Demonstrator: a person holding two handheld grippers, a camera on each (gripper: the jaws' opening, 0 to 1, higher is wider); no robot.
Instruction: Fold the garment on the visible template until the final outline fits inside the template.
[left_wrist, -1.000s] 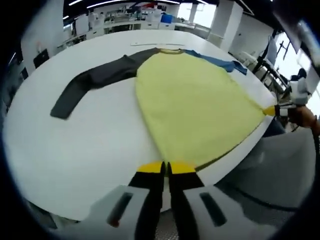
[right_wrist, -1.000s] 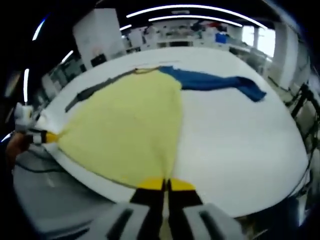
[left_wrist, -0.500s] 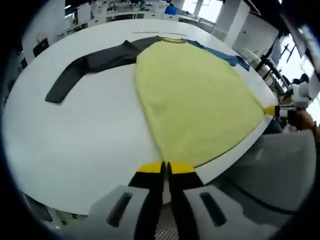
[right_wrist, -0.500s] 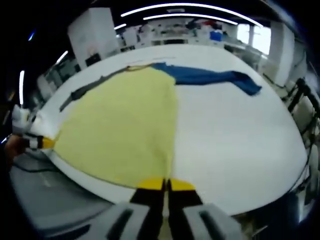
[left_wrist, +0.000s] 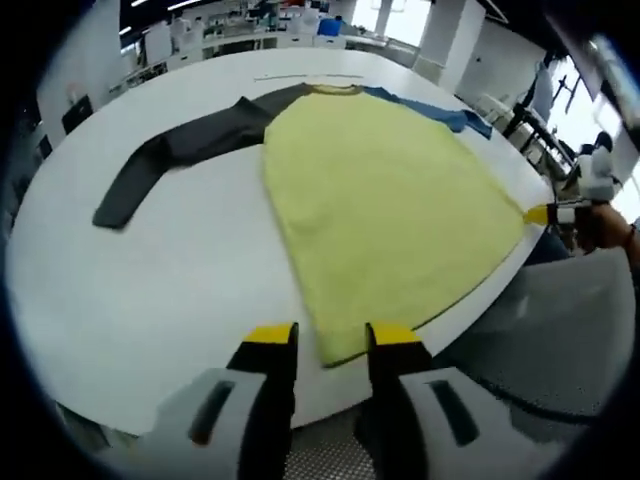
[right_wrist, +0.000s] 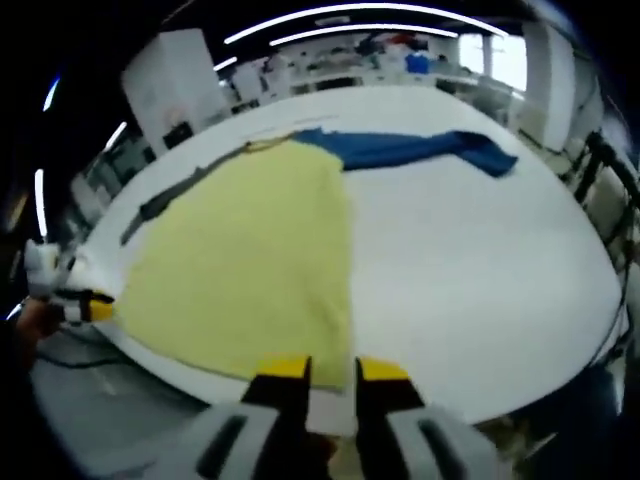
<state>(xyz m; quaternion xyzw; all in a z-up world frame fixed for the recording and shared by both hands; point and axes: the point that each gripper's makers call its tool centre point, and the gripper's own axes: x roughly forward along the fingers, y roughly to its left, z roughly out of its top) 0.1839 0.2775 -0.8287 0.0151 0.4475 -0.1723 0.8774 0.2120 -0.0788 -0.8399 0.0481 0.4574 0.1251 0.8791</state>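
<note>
A long-sleeved garment (left_wrist: 385, 210) lies spread flat on a white counter (left_wrist: 150, 290), its yellow body fanning toward the near edge, a dark grey sleeve (left_wrist: 175, 160) reaching toward 10 o'clock in the left gripper view and a blue sleeve (right_wrist: 420, 150) stretching toward 1 o'clock in the right gripper view. The left tool (left_wrist: 332, 335), yellow-tipped, stands with its jaws parted at 6 o'clock, the hem corner of the yellow cloth lying loose between them and gripped by neither. The right tool (right_wrist: 332, 370) likewise has its jaws apart at the counter's edge, bracketing the other hem corner without pinching it. In the left gripper view the right tool also appears at 3 o'clock, its yellow tip at the garment's far corner. No template outline can be made out on the counter.
</note>
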